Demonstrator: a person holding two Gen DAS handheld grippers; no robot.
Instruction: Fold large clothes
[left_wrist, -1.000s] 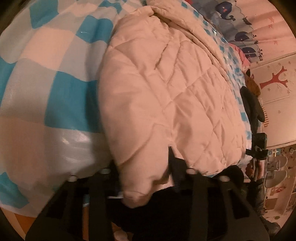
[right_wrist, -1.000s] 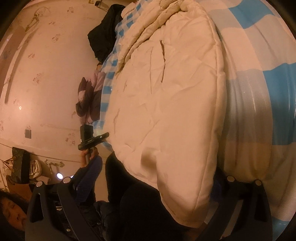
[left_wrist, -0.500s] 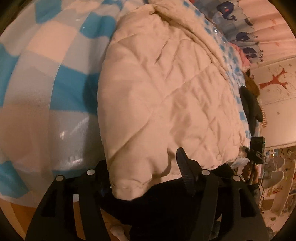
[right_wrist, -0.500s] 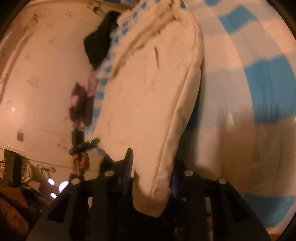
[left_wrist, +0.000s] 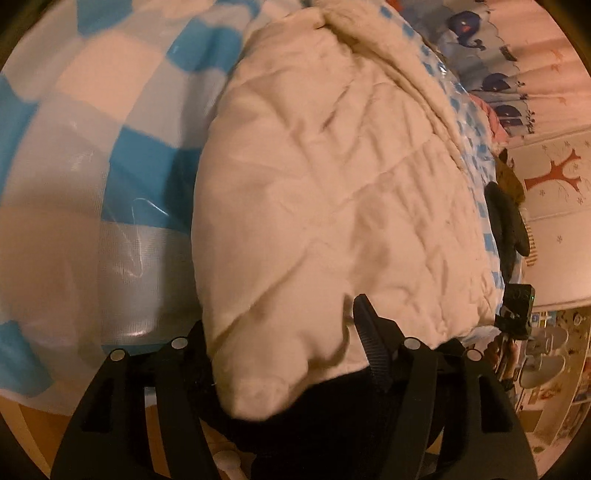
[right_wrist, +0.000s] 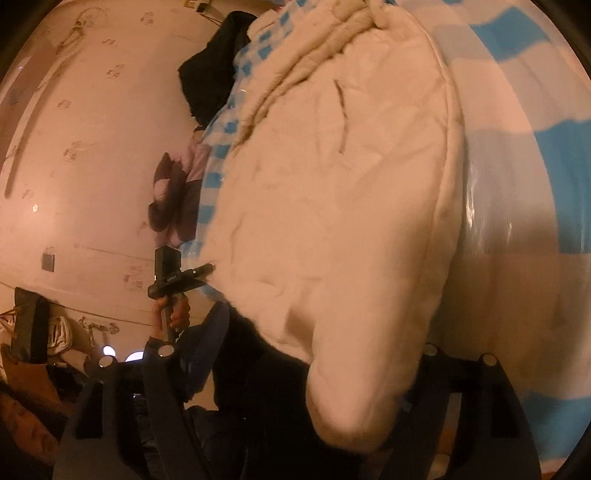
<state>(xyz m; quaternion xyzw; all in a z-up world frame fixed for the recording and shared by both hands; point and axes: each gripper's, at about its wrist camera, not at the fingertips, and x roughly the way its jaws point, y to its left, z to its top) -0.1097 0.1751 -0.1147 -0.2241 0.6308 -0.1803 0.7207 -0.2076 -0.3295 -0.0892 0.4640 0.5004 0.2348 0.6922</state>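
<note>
A cream quilted padded coat (left_wrist: 332, 184) lies on a blue and white checked bed cover (left_wrist: 92, 129). In the left wrist view my left gripper (left_wrist: 284, 343) stands wide around the coat's near hem corner, its fingers on either side, not closed on it. In the right wrist view the coat (right_wrist: 351, 203) fills the middle and my right gripper (right_wrist: 317, 354) is wide open around its other hem corner. The left gripper also shows in the right wrist view (right_wrist: 177, 280), held in a hand at the bed edge.
A dark garment (right_wrist: 210, 74) and a purple and white one (right_wrist: 177, 192) lie at the bed's far edge. A black garment (left_wrist: 506, 229) hangs off the bed. The wall has a whale curtain (left_wrist: 498, 74). Wooden floor shows at the bottom left (left_wrist: 33, 435).
Both grippers have opened wider and let go of the coat's hem corners. The right gripper was pinched on the hem half a second ago and now stands apart from it.
</note>
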